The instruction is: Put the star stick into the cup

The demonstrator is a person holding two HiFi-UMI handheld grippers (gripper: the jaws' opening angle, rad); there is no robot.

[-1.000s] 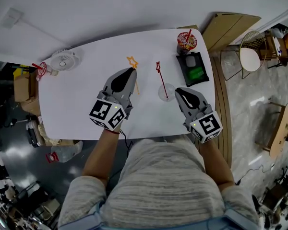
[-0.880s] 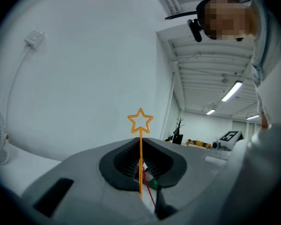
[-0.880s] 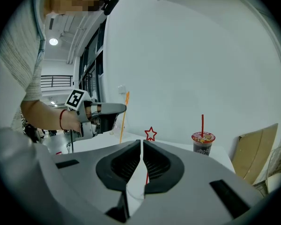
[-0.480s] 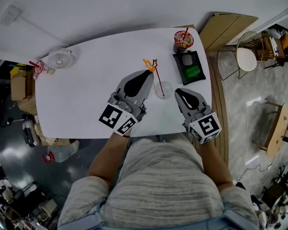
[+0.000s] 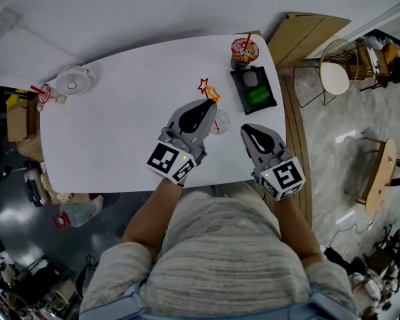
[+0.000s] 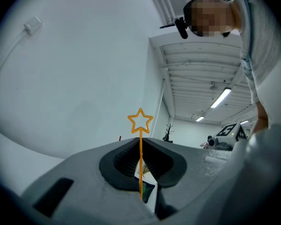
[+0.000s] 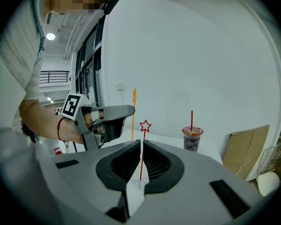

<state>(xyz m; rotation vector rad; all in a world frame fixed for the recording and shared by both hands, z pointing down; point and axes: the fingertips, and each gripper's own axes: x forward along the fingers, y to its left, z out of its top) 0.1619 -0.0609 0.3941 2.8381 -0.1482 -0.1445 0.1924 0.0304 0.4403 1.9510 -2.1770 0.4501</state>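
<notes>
My left gripper [image 5: 206, 105] is shut on the orange star stick [image 6: 140, 121], which stands upright between its jaws. In the head view the orange star [image 5: 214, 97] hangs just beside the red star [image 5: 203, 84] of a second stick. That red star stick stands in the clear cup [image 5: 220, 122] on the white table [image 5: 113, 139]. My right gripper [image 5: 244, 129] rests just right of the cup. Its jaws stand together with only a slit between them, and the red stick [image 7: 141, 158] shows through the slit. I cannot tell whether the orange stick's lower end is inside the cup.
A drink cup with a red straw [image 5: 242, 50] stands at the far right corner, and a black tray [image 5: 252, 91] with a green item lies in front of it. A small white fan [image 5: 71, 80] sits at the far left. Cardboard [image 5: 307, 32] and chairs stand off the table's right side.
My left gripper has carried the orange star stick rightward from the table's middle to the cup, right beside the red star. My right gripper has stayed put by the cup.
</notes>
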